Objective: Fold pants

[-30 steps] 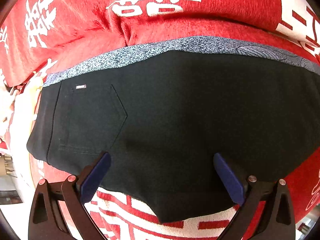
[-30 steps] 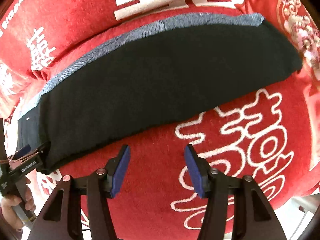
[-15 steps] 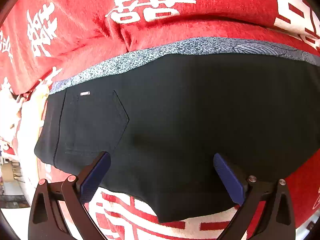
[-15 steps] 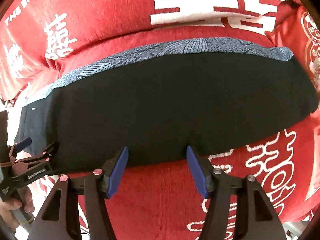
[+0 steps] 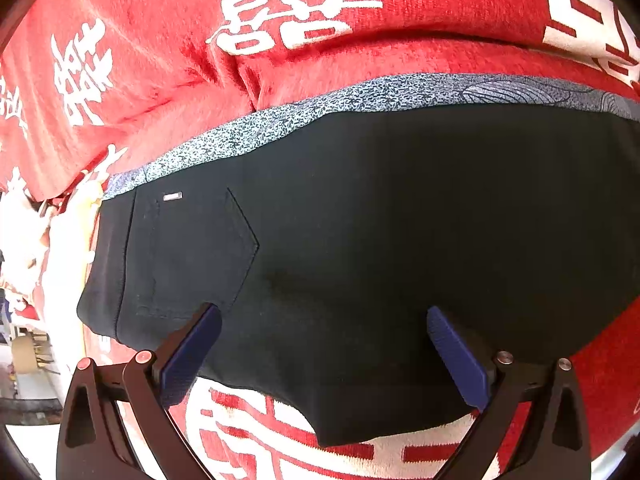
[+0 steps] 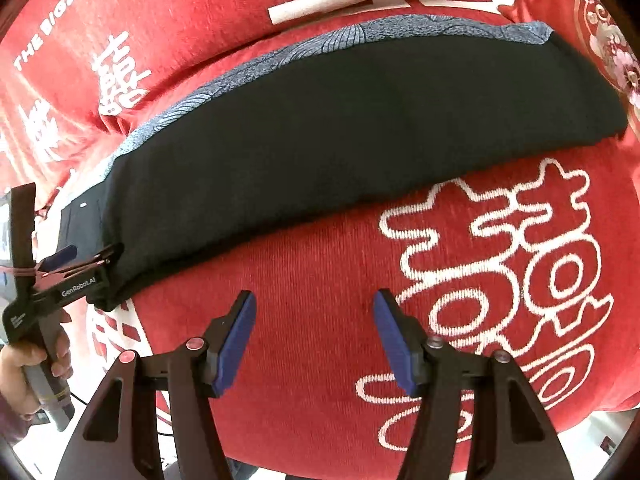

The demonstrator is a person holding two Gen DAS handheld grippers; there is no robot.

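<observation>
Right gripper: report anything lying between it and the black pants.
Nothing visible does. The right gripper is open over bare red blanket, and only that blanket separates its fingertips from the near edge of the black pants. The left gripper sits far off at the pants' left end.

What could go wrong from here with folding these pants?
The pants lie on a grey patterned cloth; a deep pinch by the open left gripper might lift both. The open right gripper hangs over the bare red blanket, off the pants, so closing there would catch blanket.
</observation>
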